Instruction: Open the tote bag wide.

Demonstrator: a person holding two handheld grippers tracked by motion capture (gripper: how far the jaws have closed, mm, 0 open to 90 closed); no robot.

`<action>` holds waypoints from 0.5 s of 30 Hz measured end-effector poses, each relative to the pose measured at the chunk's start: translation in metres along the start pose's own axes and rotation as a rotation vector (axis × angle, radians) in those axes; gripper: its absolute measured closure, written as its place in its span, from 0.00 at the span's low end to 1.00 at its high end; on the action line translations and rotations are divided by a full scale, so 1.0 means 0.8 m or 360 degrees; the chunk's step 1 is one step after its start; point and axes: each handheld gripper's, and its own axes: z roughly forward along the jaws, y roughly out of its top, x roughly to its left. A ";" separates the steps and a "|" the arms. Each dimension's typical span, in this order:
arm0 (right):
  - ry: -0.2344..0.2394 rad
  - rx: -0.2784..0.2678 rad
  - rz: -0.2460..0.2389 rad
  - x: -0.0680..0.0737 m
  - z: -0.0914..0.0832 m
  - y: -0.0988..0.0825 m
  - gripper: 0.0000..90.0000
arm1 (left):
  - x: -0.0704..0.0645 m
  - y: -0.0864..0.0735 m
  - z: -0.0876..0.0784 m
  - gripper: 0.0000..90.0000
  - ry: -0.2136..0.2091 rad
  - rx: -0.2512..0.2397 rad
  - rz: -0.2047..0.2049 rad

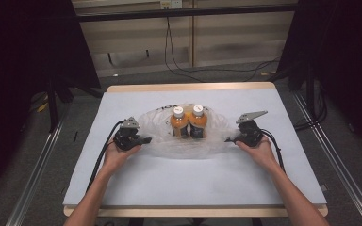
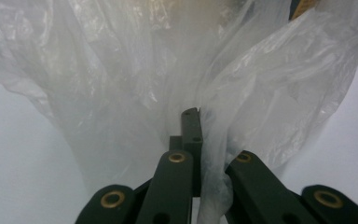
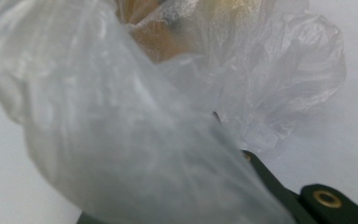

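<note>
At the left of the high view, the left gripper is held low over the pale grey table top, its tips set against the left edge of a clear, crumpled plastic bag. In the left gripper view its black jaws are seen drawn together on a pinched fold of that bag's film, which is gathered between the two links and bunches up ahead of them. The bag is spread flat across the middle of the table (between the two hands), and inside it two orange-filled bottles with white caps are seen side by side, touching each other, caps toward the far edge of the table. At the right, the right gripper is placed against the bag's right edge, the person's hand wrapped round its body. In the right gripper view a thick fold of the bag is draped over the jaws and hides most of them; they are closed, and the film appears to be clamped between them. An orange blur of the bottles is visible through the plastic beyond.
</note>
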 end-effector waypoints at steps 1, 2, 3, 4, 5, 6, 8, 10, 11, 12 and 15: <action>-0.0003 0.0007 0.0010 0.000 0.002 -0.001 1.00 | 0.000 -0.002 0.003 1.00 -0.0012 0.0027 -0.0009; -0.0009 0.0017 -0.0001 -0.001 0.004 -0.003 1.00 | 0.000 -0.003 0.005 1.00 -0.0008 0.0052 0.0002; -0.0005 0.0035 -0.0004 0.000 0.006 -0.004 1.00 | 0.001 -0.004 0.007 1.00 -0.0018 0.0052 -0.0010; -0.0002 0.0065 -0.0012 0.001 0.010 -0.008 1.00 | 0.001 -0.006 0.008 1.00 -0.0016 0.0059 -0.0005; -0.0002 0.0072 -0.0010 0.001 0.011 -0.009 1.00 | 0.000 -0.006 0.009 1.00 -0.0011 0.0060 0.0002; -0.0002 0.0072 -0.0010 0.001 0.011 -0.009 1.00 | -0.001 -0.007 0.010 1.00 0.0005 0.0062 0.0019; -0.0016 0.0108 -0.0016 0.003 0.017 -0.014 1.00 | -0.005 -0.008 0.013 1.00 -0.0001 0.0087 0.0041; -0.0051 0.0112 -0.0043 0.007 0.016 -0.014 1.00 | -0.006 -0.009 0.013 1.00 -0.0005 0.0079 0.0021; -0.0060 0.0117 -0.0047 0.008 0.016 -0.014 1.00 | -0.007 -0.009 0.013 1.00 0.0002 0.0081 0.0015; -0.0079 0.0118 -0.0050 0.009 0.016 -0.014 1.00 | -0.010 -0.009 0.013 1.00 0.0023 0.0084 0.0038; -0.0077 0.0088 -0.0020 0.009 0.016 -0.017 1.00 | -0.015 -0.009 0.012 1.00 0.0047 0.0083 0.0039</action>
